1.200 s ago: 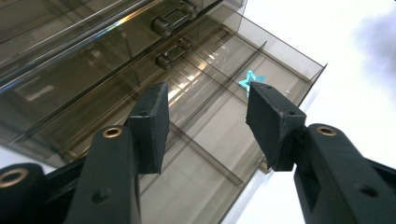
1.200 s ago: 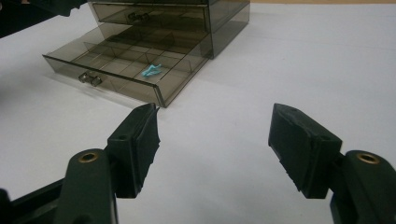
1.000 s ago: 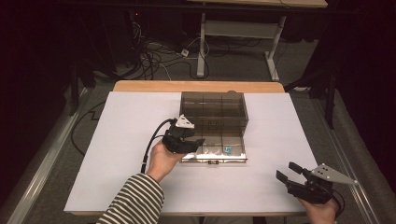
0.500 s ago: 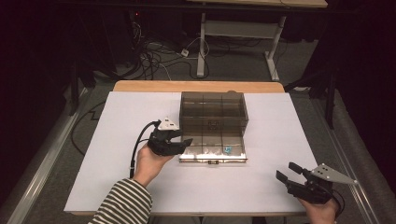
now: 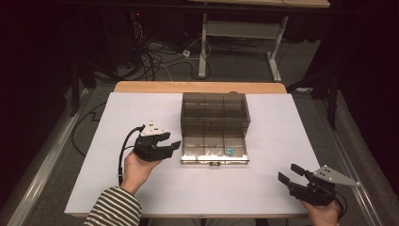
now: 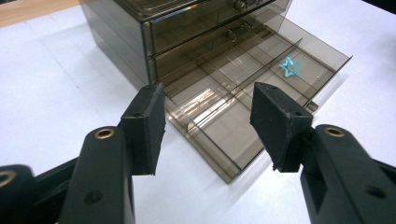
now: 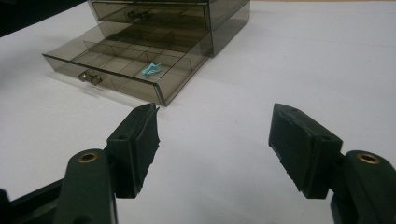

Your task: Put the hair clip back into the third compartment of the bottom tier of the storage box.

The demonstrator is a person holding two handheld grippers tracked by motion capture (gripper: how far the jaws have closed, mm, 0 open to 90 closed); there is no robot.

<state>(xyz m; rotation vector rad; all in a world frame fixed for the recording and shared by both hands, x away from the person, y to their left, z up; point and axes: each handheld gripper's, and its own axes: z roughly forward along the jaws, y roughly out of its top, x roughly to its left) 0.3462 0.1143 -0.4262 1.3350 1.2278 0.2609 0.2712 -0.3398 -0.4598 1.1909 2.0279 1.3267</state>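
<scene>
Drawer cabinet [image 5: 214,113] of smoked plastic at mid-desk [image 5: 141,197], its lowest drawer [image 5: 214,149] pulled fully out toward the person. A small blue star-shaped piece [image 5: 229,151] lies in the drawer's right-hand compartment. Left hand-held gripper [image 5: 168,146] sits just beside the drawer's left edge — its jaws have just been opening, with nothing between them. Right hand-held gripper [image 5: 291,173] rests near the desk's front right corner, jaws spread and empty. Judged step: release after placing the piece. Next move probably calls for a push on the drawer front [image 6: 322,100] — squarely, to close it.
</scene>
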